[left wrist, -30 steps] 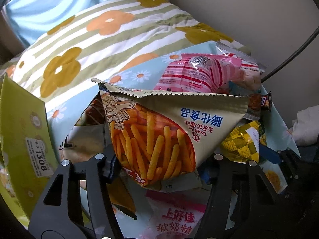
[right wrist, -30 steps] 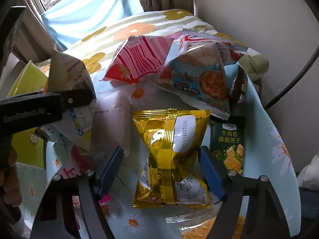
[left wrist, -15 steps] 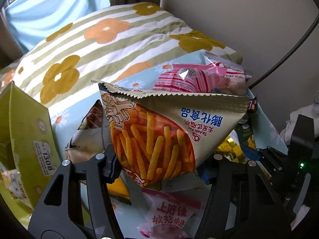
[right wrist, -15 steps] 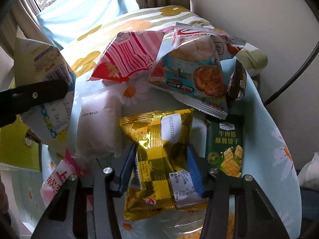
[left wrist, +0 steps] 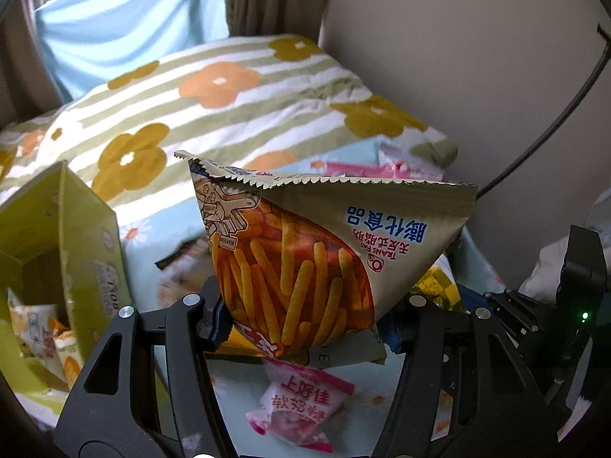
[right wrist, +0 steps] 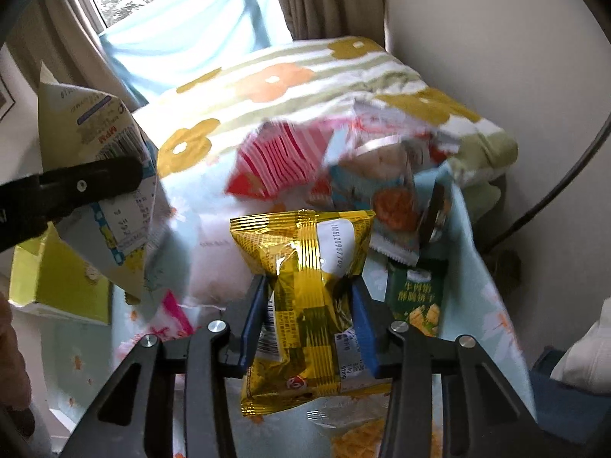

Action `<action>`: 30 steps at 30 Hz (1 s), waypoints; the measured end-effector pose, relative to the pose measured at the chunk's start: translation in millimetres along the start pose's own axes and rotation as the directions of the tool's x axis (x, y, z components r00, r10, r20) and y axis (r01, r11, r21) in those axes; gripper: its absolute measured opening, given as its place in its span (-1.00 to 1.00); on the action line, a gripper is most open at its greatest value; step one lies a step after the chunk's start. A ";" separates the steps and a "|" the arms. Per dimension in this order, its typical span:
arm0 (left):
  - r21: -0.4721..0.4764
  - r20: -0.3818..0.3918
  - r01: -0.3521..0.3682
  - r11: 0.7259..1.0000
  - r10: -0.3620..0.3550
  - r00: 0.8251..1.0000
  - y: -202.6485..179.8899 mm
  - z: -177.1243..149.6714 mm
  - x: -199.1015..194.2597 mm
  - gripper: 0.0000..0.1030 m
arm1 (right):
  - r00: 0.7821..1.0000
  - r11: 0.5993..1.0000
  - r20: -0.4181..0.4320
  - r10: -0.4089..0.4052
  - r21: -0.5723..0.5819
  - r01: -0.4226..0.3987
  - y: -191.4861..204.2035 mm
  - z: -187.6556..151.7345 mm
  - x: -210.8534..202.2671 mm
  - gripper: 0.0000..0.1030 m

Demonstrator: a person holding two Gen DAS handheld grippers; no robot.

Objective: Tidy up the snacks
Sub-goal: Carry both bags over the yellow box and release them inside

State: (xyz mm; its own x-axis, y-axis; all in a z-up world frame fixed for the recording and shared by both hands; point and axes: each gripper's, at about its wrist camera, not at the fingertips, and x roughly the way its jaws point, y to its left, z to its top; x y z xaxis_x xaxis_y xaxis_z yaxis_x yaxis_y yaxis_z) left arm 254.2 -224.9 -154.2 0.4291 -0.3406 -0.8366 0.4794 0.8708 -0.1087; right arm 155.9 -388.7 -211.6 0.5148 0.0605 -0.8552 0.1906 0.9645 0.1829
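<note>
My left gripper (left wrist: 305,328) is shut on a beige bag of orange snack sticks (left wrist: 305,259) and holds it up above the blue daisy cloth (left wrist: 160,206). The same bag (right wrist: 103,191) shows at the left of the right wrist view. My right gripper (right wrist: 307,316) is shut on a gold foil snack packet (right wrist: 305,267), lifted off the cloth. A yellow-green open box (left wrist: 76,244) with small packets inside stands at the left.
A pink candy bag (left wrist: 305,400) lies under the left gripper. A red-striped bag (right wrist: 282,160), a blue cracker bag (right wrist: 385,198) and a green biscuit box (right wrist: 416,297) lie on the cloth. A floral striped quilt (left wrist: 214,91) lies behind; a wall stands at the right.
My right gripper closed on the gold packet and lifted it. My left gripper rose and shifted left with the stick bag, bringing the yellow-green box further into view.
</note>
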 end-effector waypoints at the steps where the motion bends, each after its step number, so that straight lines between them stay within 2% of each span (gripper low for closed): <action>1: -0.010 0.015 -0.001 1.000 0.001 1.000 0.4 1.5 -6.8 0.09 | 1.000 1.000 0.011 0.007 -0.009 -0.007 0.7 3.2 -5.3 -0.24; 9: -0.113 0.129 -0.023 0.993 0.038 0.991 25.6 18.3 -69.0 0.09 | 0.990 0.990 0.109 0.088 -0.120 -0.075 24.7 46.5 -49.1 -0.25; 16: -0.203 0.208 -0.093 0.975 0.136 0.969 78.5 19.2 -122.7 0.09 | 0.971 0.964 0.152 0.187 -0.219 -0.152 77.9 80.8 -68.8 -0.30; 21: -0.265 0.213 -0.121 0.957 0.180 0.960 130.7 5.8 -148.2 0.09 | 0.953 0.936 0.142 0.266 -0.274 -0.221 130.2 94.9 -65.6 -0.33; 30: -0.330 0.165 -0.173 0.928 0.237 0.957 236.3 -20.5 -165.7 0.09 | 0.942 0.902 0.108 0.316 -0.342 -0.264 241.7 98.9 -45.8 -0.34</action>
State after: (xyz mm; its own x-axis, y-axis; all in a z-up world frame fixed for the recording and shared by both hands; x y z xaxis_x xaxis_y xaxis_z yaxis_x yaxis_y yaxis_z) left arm 280.6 44.6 -52.3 0.6504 -0.1782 -0.7384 0.1179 0.9840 -0.1336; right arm 261.1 -183.8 -80.2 0.6355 0.3345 -0.6959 -0.2501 0.9419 0.2243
